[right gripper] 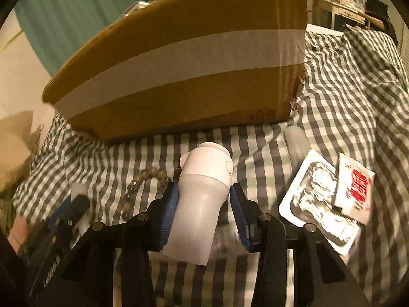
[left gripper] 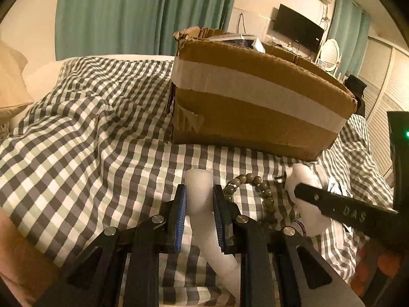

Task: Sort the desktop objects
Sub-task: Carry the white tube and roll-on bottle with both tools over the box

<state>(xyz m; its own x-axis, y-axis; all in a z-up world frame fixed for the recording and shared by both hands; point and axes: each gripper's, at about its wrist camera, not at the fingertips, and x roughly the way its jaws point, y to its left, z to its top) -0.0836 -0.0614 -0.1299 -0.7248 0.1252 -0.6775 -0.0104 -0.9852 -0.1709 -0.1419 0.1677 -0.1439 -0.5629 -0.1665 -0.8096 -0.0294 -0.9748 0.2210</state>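
Frosted plastic bottle (right gripper: pixel 196 212): light, stiff, slick. Right gripper (right gripper: pixel 203 215) jaws straddle its body below cap, right pad not touching. Left gripper (left gripper: pixel 198 217) jaws clamp white tube (left gripper: pixel 200 197).

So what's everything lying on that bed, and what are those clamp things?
cardboard box: one, brown with a pale tape band, on the checked bedspread.
bead string: one, olive, in front of the box.
white tube: one, between the left tool's pads.
white bottle: one, frosted, between the right tool's pads.
foil packets: two, silver and white-red, right of the bottle.
left tool: black, blue pads, gripping the tube.
right tool: black, blue pads, around the bottle.
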